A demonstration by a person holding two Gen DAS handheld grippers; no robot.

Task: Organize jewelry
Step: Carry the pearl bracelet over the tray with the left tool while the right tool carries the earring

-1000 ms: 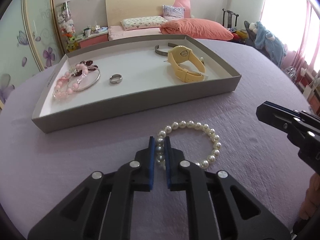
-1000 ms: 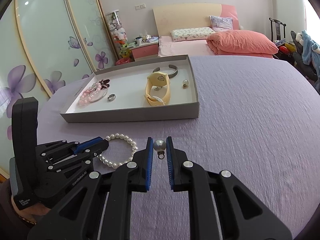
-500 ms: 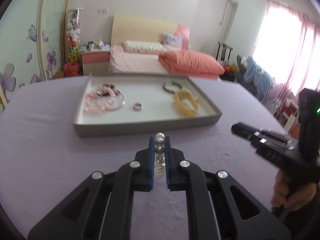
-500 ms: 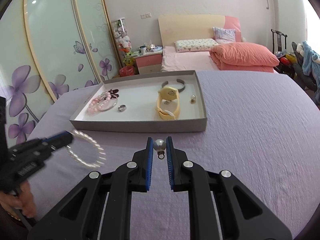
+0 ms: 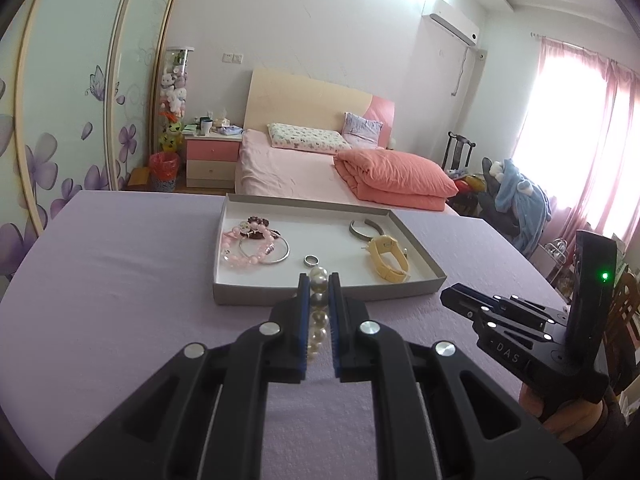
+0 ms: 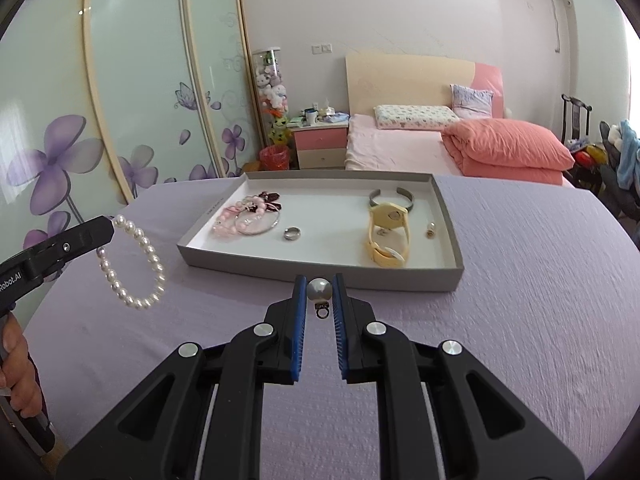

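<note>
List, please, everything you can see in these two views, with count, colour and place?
tray: one, grey with white floor, on the purple cloth
pink bead bracelets: a cluster, tray's left
silver bangle: one, among those beads
ring: one, silver, tray centre
watch: one, yellow, tray's right
cuff: one, grey metal, behind the watch
small earring: one, right of the watch
pearl bracelet: one, white, dangling from the left gripper
pearl earring: one, clamped in the right gripper
</note>
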